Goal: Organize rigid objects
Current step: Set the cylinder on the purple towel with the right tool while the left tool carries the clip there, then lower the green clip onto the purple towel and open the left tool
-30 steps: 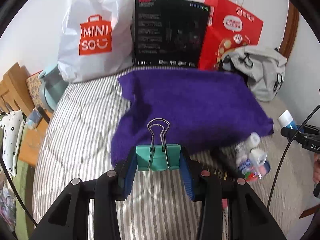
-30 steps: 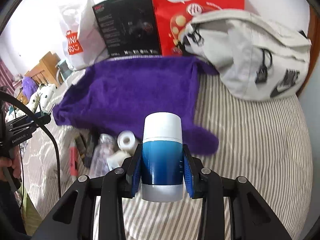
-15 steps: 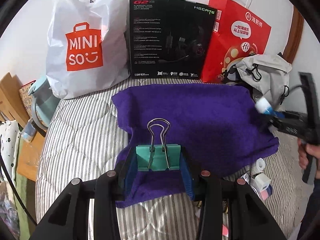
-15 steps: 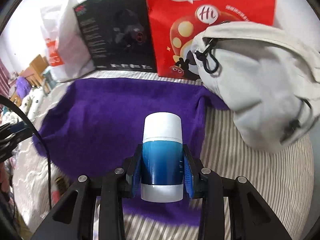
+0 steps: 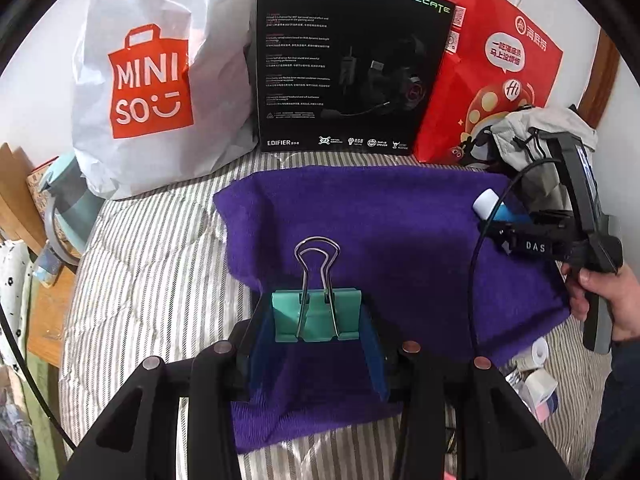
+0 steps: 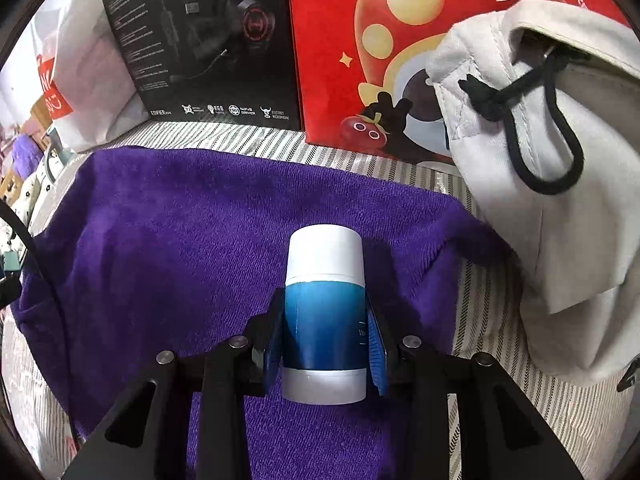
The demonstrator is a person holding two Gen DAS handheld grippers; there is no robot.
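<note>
Both grippers have moved forward over the purple towel (image 5: 400,220) since a second ago. The left gripper (image 5: 316,328) stays clamped on the teal binder clip (image 5: 316,314); the right gripper (image 6: 325,340) grips the blue-and-white tube (image 6: 324,316). Behind read "MINISO" on the white bag (image 5: 152,80) and "EDIFIER", "HECATE" on the black box (image 5: 348,68).

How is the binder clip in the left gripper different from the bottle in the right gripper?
The binder clip is teal, flat and boxy with steel wire handles sticking up; the bottle is a smooth blue cylinder with white ends. The clip looks smaller, filling little beyond the left gripper, while the bottle juts well past the right gripper. Both are clamped above the purple towel.
</note>
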